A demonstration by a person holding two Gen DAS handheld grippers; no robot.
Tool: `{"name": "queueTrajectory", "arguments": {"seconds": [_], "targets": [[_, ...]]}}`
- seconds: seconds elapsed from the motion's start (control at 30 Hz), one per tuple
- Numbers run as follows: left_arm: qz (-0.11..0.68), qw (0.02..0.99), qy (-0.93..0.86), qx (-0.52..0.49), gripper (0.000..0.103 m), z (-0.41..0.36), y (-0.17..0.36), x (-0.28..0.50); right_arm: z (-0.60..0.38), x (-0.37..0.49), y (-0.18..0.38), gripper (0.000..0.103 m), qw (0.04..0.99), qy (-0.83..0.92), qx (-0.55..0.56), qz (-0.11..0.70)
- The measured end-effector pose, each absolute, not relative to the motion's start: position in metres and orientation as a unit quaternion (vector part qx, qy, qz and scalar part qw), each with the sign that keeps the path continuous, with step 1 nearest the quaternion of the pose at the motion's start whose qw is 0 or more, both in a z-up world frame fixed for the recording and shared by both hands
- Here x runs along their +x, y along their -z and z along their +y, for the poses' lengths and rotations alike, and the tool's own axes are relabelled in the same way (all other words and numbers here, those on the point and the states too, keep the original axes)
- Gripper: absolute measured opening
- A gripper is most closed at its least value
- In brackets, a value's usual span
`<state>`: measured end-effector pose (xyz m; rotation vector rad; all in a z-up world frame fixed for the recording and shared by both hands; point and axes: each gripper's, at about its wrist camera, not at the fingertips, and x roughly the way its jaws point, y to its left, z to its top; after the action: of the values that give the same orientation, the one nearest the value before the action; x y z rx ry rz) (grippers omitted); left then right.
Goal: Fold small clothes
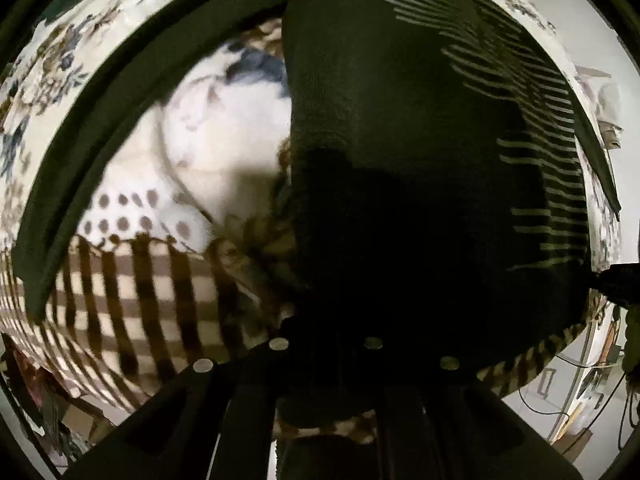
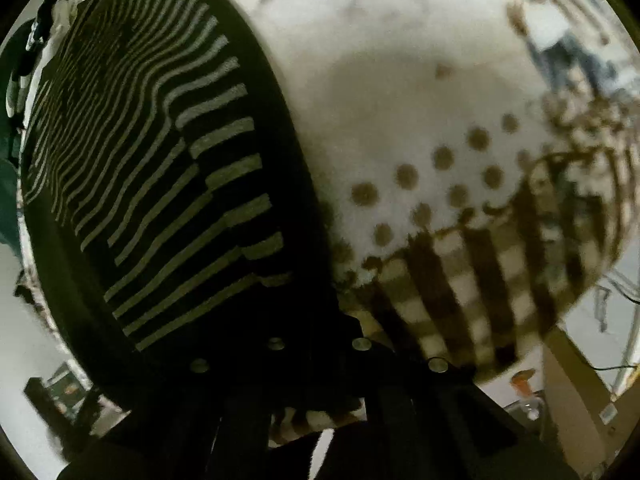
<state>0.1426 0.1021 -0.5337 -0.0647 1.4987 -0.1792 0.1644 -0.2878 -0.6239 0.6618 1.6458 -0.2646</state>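
A dark green knit garment (image 1: 392,128) with pale stripes on one side hangs in front of the left wrist camera; a long dark strip of it (image 1: 100,152) arcs off to the left. My left gripper (image 1: 326,344) is shut on the garment's lower edge, its fingers hidden in dark cloth. In the right wrist view the same garment (image 2: 152,168) fills the left half, stripes facing me. My right gripper (image 2: 320,344) is shut on its edge, fingertips buried in the fabric.
Below lies a bed cover: white with flowers (image 1: 224,128), brown dots (image 2: 440,184) and a brown-and-cream check border (image 2: 472,296). Beyond the bed's edge are pale floor, cables (image 1: 568,412) and a wooden frame (image 2: 576,392).
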Motion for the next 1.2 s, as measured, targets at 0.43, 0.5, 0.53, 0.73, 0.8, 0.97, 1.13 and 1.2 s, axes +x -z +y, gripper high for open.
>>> {"name": "queueTrajectory", "arguments": {"seconds": [0.43, 0.5, 0.53, 0.73, 0.8, 0.97, 1.13, 1.2], "targets": [[0.706, 0.707, 0.023, -0.046, 0.011, 0.1, 0.548, 0.172, -0.316, 0.155, 0.626, 0.018, 0.59, 0.125, 0.265, 0.752], [0.689, 0.723, 0.002, -0.04, 0.023, 0.104, 0.538, 0.183, -0.328, 0.15, 0.626, 0.033, 0.582, 0.121, 0.31, 0.742], [0.682, 0.73, -0.006, -0.035, 0.027, 0.106, 0.533, 0.185, -0.335, 0.147, 0.623, 0.044, 0.585, 0.12, 0.328, 0.732], [0.63, 0.775, -0.053, 0.008, 0.092, 0.103, 0.49, 0.22, -0.382, 0.133, 0.598, 0.077, 0.608, 0.104, 0.412, 0.671], [0.615, 0.786, -0.057, 0.02, 0.092, 0.094, 0.474, 0.235, -0.405, 0.132, 0.59, 0.083, 0.62, 0.109, 0.431, 0.647], [0.604, 0.796, -0.023, 0.037, 0.092, 0.041, 0.462, 0.251, -0.498, 0.139, 0.573, 0.083, 0.647, 0.164, 0.474, 0.575], [0.639, 0.769, -0.013, 0.022, 0.092, -0.037, 0.506, 0.267, -0.597, 0.143, 0.582, 0.083, 0.663, 0.268, 0.48, 0.508], [0.66, 0.751, -0.012, 0.019, 0.092, -0.066, 0.536, 0.269, -0.632, 0.141, 0.592, 0.083, 0.661, 0.298, 0.496, 0.477]]}}
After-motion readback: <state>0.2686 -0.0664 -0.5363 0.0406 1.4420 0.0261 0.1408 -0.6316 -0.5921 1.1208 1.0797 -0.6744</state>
